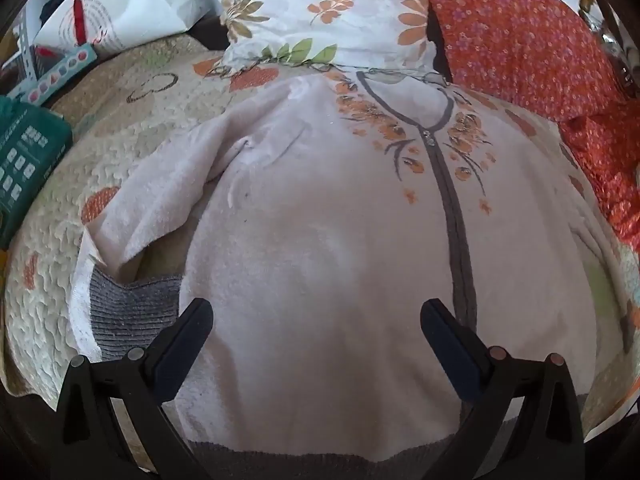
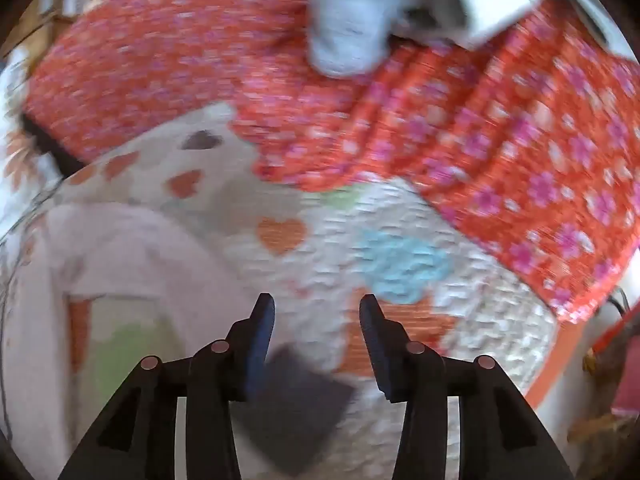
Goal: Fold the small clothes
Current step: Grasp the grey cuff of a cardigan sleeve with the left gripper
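Here, pale pink jacket [image 1: 320,240] lying spread on the quilt [image 1: 52,280], zipper running toward 12 o'clock, left tongs [image 1: 316,324] hanging released wide above its hem, right tongs [image 2: 316,320] hovering released over the quilt, grey cuff [image 2: 296,408] lying beneath, red blanket [image 2: 500,168] at 1 o'clock.

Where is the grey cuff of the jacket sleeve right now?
In the left wrist view, the grey cuff lies low on the left, on the quilt, just beyond the left gripper's left finger.
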Demonstrator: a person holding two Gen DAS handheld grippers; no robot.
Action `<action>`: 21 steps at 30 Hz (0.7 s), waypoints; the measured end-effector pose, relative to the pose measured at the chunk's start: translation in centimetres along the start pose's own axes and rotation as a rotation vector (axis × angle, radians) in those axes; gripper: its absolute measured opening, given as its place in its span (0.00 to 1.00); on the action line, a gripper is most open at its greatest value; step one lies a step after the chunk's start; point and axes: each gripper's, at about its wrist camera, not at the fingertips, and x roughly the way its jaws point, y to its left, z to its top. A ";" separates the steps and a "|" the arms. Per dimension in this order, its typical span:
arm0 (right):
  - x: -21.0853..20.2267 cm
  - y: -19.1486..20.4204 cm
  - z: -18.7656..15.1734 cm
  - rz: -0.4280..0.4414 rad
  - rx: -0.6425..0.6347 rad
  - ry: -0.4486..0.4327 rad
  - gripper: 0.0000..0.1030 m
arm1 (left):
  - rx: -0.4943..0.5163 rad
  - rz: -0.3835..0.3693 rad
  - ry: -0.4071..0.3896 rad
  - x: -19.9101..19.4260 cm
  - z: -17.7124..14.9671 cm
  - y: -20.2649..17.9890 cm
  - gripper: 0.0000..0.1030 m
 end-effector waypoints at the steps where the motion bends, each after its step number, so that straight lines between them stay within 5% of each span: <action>1: -0.2 1.5 0.7 0.024 -0.025 0.002 0.53 | 0.010 0.000 -0.004 -0.1 0.0 -0.3 1.00; 3: -0.8 4.7 0.2 0.095 -0.084 0.002 0.61 | 0.033 0.004 -0.013 -0.2 -0.1 -0.8 1.00; 13: -3.4 18.0 -2.2 0.345 -0.277 0.036 0.66 | 0.087 0.011 -0.033 -0.9 -0.2 -2.5 1.00; 21: -4.4 22.8 -4.1 0.402 -0.389 0.033 0.69 | 0.068 0.009 -0.005 -0.7 -0.3 -1.8 1.00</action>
